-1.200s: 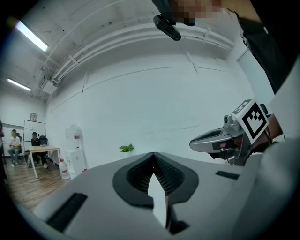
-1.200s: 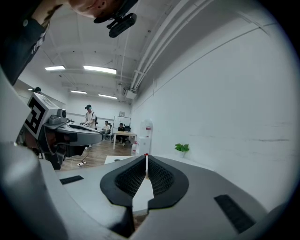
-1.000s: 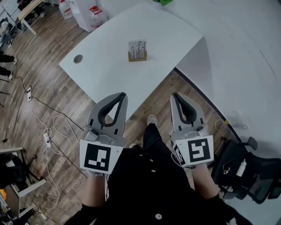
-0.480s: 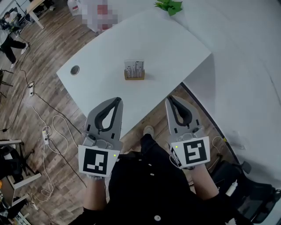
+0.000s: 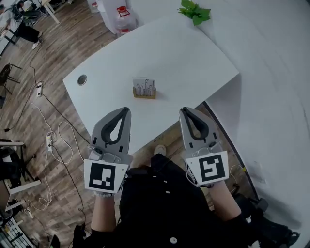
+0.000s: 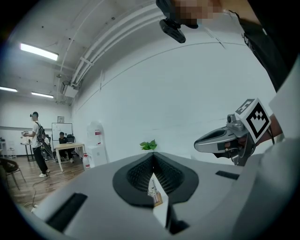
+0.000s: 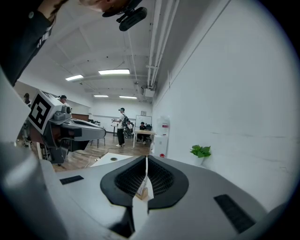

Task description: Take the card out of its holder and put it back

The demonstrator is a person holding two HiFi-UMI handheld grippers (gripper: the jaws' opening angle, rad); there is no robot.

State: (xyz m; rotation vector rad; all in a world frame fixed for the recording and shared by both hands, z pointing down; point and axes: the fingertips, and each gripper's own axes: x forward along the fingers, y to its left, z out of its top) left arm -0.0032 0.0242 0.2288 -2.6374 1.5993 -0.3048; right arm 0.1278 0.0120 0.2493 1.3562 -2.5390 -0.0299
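Observation:
A white card (image 5: 144,85) printed with dark bars stands upright in a small wooden holder (image 5: 144,94) in the middle of the white table (image 5: 184,58). My left gripper (image 5: 127,110) and right gripper (image 5: 183,110) hover side by side over the table's near edge, short of the holder. Both are shut with nothing in them. In the left gripper view the card (image 6: 154,188) shows past the shut jaws of the left gripper (image 6: 153,153). The right gripper view likewise shows the holder (image 7: 142,192) beyond the right gripper (image 7: 146,158).
A green plant (image 5: 195,10) sits at the table's far corner and a round cable hole (image 5: 82,79) at its left corner. Cables (image 5: 51,143) trail over the wood floor. Water bottles (image 5: 123,10) stand beyond the table. A white wall (image 5: 276,97) runs along the right. People (image 6: 37,145) are at the room's far end.
Both grippers have moved forward to the table's near edge. In the head view the table and card holder have drawn closer, and the plant has come into sight. Jaws stay shut.

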